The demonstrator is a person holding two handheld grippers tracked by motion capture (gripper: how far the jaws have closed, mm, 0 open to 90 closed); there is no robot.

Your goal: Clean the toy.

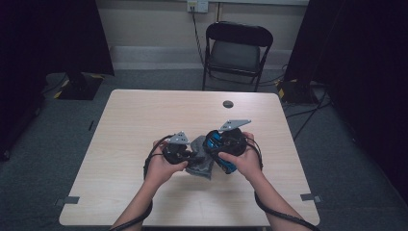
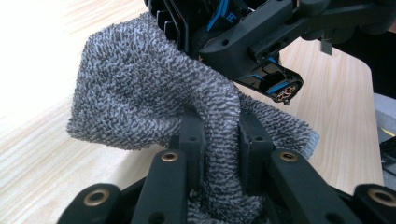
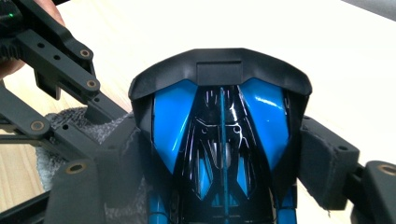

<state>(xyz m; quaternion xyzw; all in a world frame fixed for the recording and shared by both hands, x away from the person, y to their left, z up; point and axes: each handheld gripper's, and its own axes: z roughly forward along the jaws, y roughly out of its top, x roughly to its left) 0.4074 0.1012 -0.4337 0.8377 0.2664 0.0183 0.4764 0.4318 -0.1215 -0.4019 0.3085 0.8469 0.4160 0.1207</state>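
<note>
A grey terry cloth (image 2: 140, 93) is pinched between the jaws of my left gripper (image 2: 219, 135), which is shut on it. The cloth drapes up against a blue and black toy car (image 2: 243, 37). My right gripper (image 3: 224, 158) grips that toy car (image 3: 219, 121) by its two sides, pads pressed to the body. In the high view, both hands meet over the middle of the table, with the left gripper (image 1: 185, 156), the cloth (image 1: 202, 161) and the car (image 1: 216, 142) close together. The right gripper view has the left gripper's black linkage (image 3: 60, 70) at upper left, with the cloth (image 3: 70, 116) beneath it.
The light wooden table (image 1: 144, 120) has a round cable hole (image 1: 228, 104) near its far edge. A black folding chair (image 1: 238, 48) stands behind the table. Dark curtains hang at both sides, and cables run across the floor at the right.
</note>
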